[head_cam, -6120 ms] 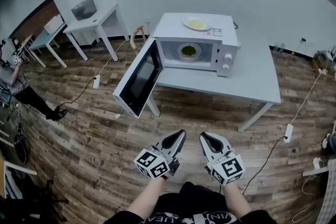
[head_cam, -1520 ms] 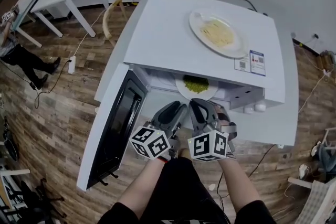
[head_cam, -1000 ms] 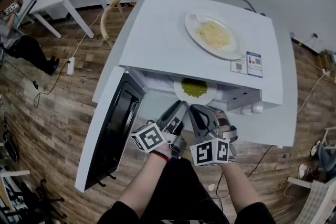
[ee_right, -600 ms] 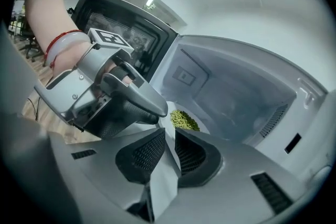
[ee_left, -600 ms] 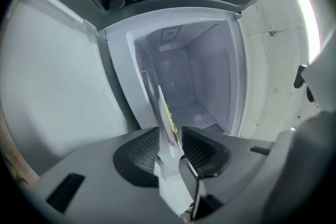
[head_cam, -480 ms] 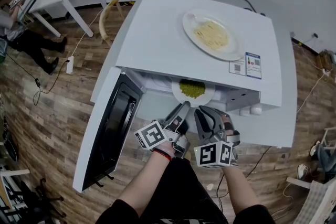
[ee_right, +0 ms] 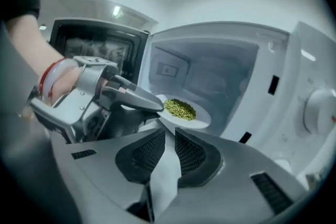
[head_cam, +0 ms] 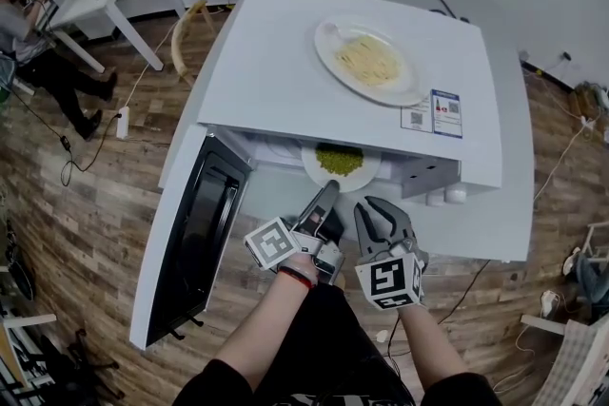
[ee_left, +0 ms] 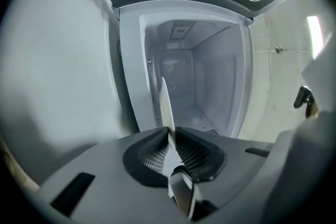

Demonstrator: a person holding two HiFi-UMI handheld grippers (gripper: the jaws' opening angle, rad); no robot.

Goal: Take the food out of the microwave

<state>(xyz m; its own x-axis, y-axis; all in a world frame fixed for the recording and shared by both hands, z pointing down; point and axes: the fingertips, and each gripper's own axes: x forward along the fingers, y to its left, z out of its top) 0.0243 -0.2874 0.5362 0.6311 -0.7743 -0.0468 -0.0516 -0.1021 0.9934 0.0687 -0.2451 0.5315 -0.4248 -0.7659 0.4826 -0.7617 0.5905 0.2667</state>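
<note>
1. Green food (head_cam: 340, 159) heaped on a white plate (head_cam: 366, 176), at the mouth of the microwave (head_cam: 314, 81), partly out past its front edge and clear of the deep cavity.
2. Pinched at the near rim by the left tool (ee_left: 169, 131), rolled onto its side to bite that rim from above and below; jaws closing onto it only just now, rim edge-on between them.
3. Flanked by the right tool (ee_right: 169, 132), jaws together on nothing, tips just short of the plate's near edge, contact unclear; probably poised to steady the plate or take a second hold.
4. Carried level, likely to keep the loose food from rolling off.
5. Swung wide to the left, the door (head_cam: 186, 233), leaving a straight way out.
6. Parked on the microwave's roof, a second plate (head_cam: 328, 48) of pale noodles (head_cam: 371, 62), well apart from the action.
7. Under everything, a white bench (head_cam: 514, 204), showing to the right of the microwave; by the look of it, the place to set the plate down next.
</note>
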